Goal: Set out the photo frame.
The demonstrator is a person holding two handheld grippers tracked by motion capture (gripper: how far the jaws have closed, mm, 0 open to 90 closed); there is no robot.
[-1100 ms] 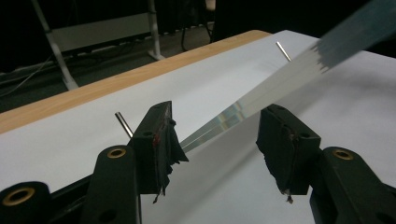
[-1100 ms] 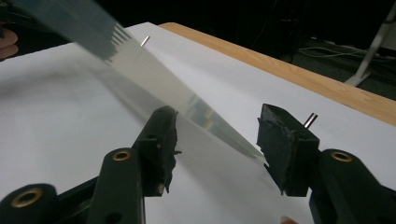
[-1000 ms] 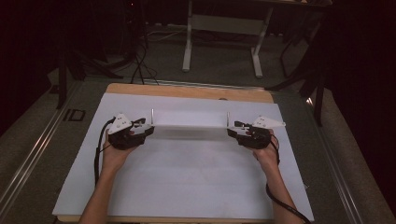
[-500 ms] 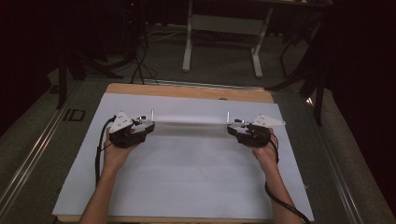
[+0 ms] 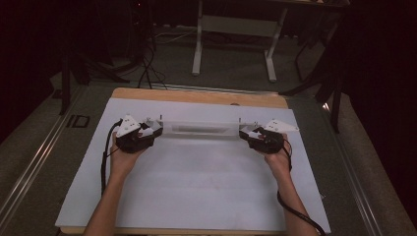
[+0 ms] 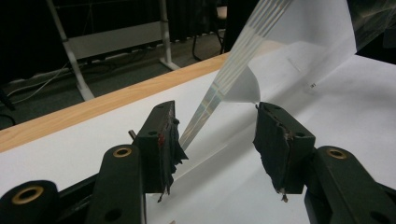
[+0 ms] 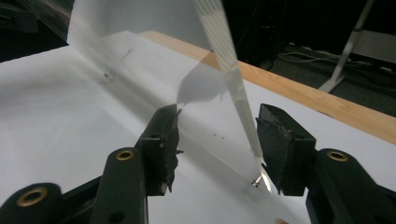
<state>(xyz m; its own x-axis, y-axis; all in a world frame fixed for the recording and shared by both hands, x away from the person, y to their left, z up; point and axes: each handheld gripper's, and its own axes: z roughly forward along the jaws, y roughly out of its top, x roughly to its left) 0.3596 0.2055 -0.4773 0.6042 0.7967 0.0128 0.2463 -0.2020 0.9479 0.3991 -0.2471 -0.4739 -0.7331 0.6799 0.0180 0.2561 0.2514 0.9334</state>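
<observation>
Change against the earlier frames: the clear plastic sheet (image 5: 200, 129) looked broader a second ago, a wide pale panel between the two tongs; it now reads as a narrower strip in the high view. Both hands sit at the same spots beside it. Both sets of jaws have just been closing a little, with the sheet's ends between them.

Left tongs (image 5: 156, 129): just beside the left end of the sheet, on the person's side of it. In the left gripper view the left tongs (image 6: 215, 135) stand wide; the sheet (image 6: 280, 51) rises between the jaws, its striped edge band running down to the left pad and a corner near the right pad. Whether the pads press on it I cannot tell.

Right tongs (image 5: 243, 131): just beside the right end of the sheet. In the right gripper view the right tongs (image 7: 217, 140) are likewise wide; the sheet (image 7: 140, 32) stands between the jaws, striped band descending to the right pad, a lower corner meeting the left pad. Firm grip or not: cannot tell.

Sheet position: lifted on edge above the white mat (image 5: 196, 191), spanning the gap between the two tongs, nearer the mat's far edge than its near edge.

Counts: one sheet, two tongs, two hands (left hand (image 5: 123, 160), right hand (image 5: 278, 161)), one white mat, one wooden worktop (image 5: 196, 96) showing beyond the mat. Beyond the worktop, one white frame stand (image 5: 235, 44) on the floor.
</observation>
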